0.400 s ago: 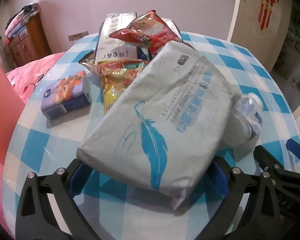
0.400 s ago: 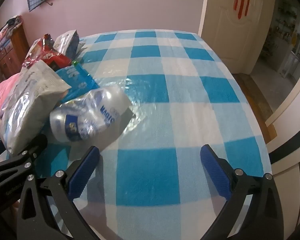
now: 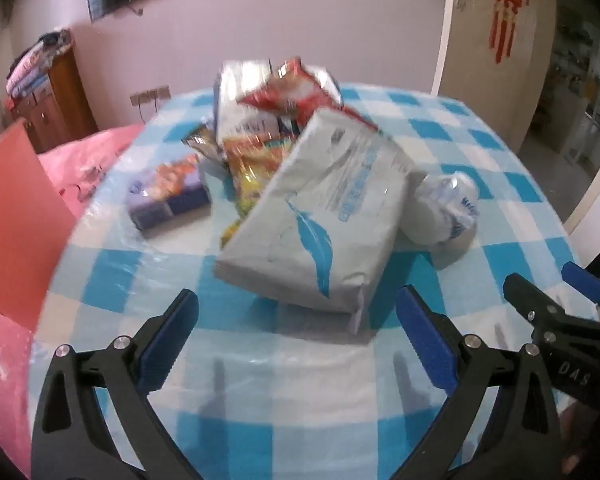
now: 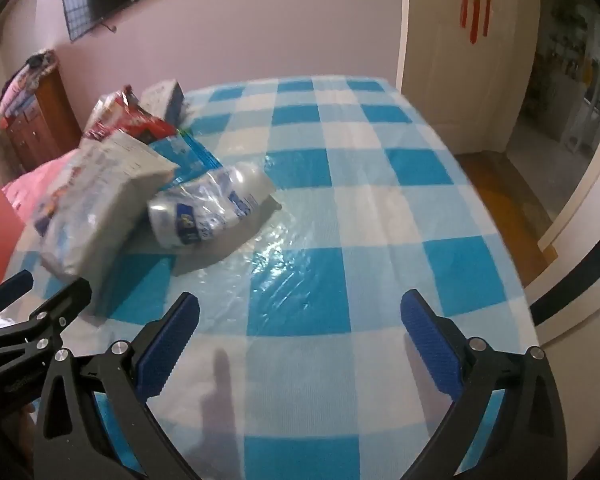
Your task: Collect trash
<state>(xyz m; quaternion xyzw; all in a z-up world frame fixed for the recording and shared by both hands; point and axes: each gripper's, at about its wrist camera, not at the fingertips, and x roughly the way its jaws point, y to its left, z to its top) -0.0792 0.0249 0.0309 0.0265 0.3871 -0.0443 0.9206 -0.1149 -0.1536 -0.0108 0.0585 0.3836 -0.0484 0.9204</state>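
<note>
A heap of trash lies on the blue-and-white checked table point(image 3: 308, 380). Nearest is a large grey pack with a blue feather point(image 3: 320, 212), also in the right wrist view point(image 4: 100, 208). A crumpled clear plastic bottle point(image 3: 448, 212) point(image 4: 208, 208) leans at its right side. Behind them sit a yellow snack bag point(image 3: 252, 168), a red snack bag point(image 3: 296, 92) point(image 4: 132, 120) and a purple box point(image 3: 168, 188). My left gripper point(image 3: 296, 336) stands open just short of the grey pack, nothing between its fingers. My right gripper point(image 4: 300, 336) is open over bare cloth, right of the bottle.
A white carton point(image 3: 240, 100) stands at the back of the heap. A red board point(image 3: 16, 216) and pink bedding point(image 3: 96, 156) lie left of the table. A wooden cabinet point(image 3: 56, 100) stands at the wall, a door point(image 4: 460, 60) at the right. The table's right half point(image 4: 380, 200) carries nothing.
Both grippers have drawn back and up from the heap. The grey pack, earlier between the left fingers, now lies beyond their tips. The trash has not shifted.
</note>
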